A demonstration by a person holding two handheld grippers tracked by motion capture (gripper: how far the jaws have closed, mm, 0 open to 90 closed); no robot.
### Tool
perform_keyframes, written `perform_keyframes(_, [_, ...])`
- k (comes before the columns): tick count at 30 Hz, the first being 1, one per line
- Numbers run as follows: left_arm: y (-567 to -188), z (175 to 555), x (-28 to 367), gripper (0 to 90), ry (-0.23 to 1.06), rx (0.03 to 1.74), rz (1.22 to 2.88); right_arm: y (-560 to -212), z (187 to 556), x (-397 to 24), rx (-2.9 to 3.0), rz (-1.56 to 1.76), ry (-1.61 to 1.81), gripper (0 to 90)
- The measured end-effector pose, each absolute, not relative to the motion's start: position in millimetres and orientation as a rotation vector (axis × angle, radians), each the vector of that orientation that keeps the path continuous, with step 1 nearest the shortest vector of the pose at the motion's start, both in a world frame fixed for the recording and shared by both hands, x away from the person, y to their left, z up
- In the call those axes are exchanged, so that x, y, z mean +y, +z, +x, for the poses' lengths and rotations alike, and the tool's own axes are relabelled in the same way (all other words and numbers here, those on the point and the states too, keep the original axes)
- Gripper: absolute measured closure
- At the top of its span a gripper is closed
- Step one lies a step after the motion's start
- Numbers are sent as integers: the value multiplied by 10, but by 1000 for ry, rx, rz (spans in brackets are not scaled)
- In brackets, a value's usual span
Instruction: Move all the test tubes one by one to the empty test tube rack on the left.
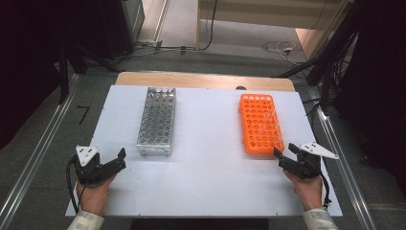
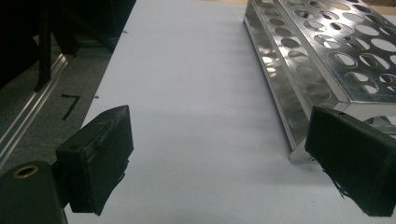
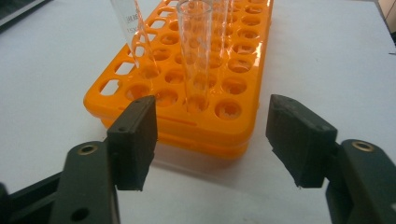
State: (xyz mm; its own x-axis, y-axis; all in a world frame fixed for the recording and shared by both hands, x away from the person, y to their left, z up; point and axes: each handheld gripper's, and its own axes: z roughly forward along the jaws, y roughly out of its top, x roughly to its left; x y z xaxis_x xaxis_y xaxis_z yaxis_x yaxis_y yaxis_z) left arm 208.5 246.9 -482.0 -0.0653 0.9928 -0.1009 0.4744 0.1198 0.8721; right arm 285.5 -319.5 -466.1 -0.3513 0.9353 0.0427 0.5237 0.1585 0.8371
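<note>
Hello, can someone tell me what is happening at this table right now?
A person sits at a white table with a two-jaw gripper in each hand. The right gripper is open and points at the near end of an orange rack, which holds a few clear glass tubes; nothing is between its jaws yet. The left gripper is also open and empty, resting near the corner of a metal rack. It looks like the tubes are about to be picked up.

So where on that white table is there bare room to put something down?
The widest bare patch lies between the metal rack and the orange rack, running down to the table's near edge. Bare strips also flank each rack's outer side. The orange rack's near end is crowded by the right hand-held gripper.
</note>
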Motion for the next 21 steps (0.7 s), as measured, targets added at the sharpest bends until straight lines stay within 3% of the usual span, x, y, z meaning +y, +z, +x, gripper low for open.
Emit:
perform_keyframes(12, [-4819,2084,2468,75,865,1639,1456,-4732,3035,-3037,1969,1337,1081,578])
perform_keyframes(18, [-4815,2082,2471,74,860,1637,1460,-4754,3078,-3021,1958,1327,1075,721])
perform_keyframes(21, [-4817,2097,2466,59,842,1647,1478,-4723,3068,-3034,1941,1331,1094,728])
